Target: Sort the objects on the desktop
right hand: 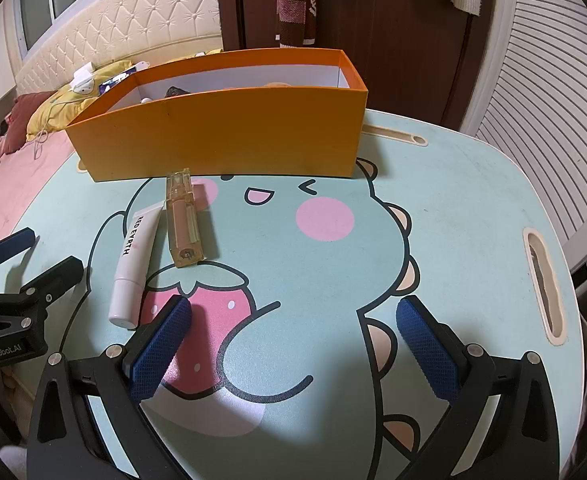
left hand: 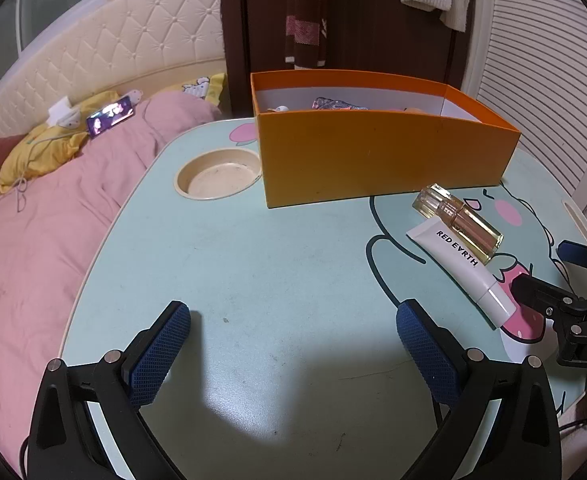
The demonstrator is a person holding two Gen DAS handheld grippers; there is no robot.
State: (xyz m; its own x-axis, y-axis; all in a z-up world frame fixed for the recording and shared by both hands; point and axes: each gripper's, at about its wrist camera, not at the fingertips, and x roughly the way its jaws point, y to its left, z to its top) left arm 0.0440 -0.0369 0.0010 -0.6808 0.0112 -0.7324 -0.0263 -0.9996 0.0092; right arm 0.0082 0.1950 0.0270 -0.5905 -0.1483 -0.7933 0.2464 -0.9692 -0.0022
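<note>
Left claw point(left hand: 293, 354): spread wide, nothing held, over bare counter point(left hand: 277, 248); no task item between its blue pads point(left hand: 161, 354).

White "RED EARTH" tube point(right hand: 135, 264): flat on the counter, ahead and to the left of the right claw; long axis running roughly away from that claw, cap end nearest, crimped end toward the box. Cap just beside the right claw's left pad point(right hand: 163, 344), outside the gap. In the left wrist view, well off to the right of the left claw.

Clear lip-gloss bottle point(right hand: 184, 220): flat, just right of the tube and roughly parallel to it, touching or nearly touching it near the crimped end; farther from the right claw than the tube's cap.

Orange box point(right hand: 221, 136): open-topped, beyond both items, a few things inside, too hidden to name.

Right claw point(right hand: 293, 350): spread wide, nothing held, the nearer of the two to both items. Judgement: small shift left and forward needed to straddle the tube across its narrow width.
</note>
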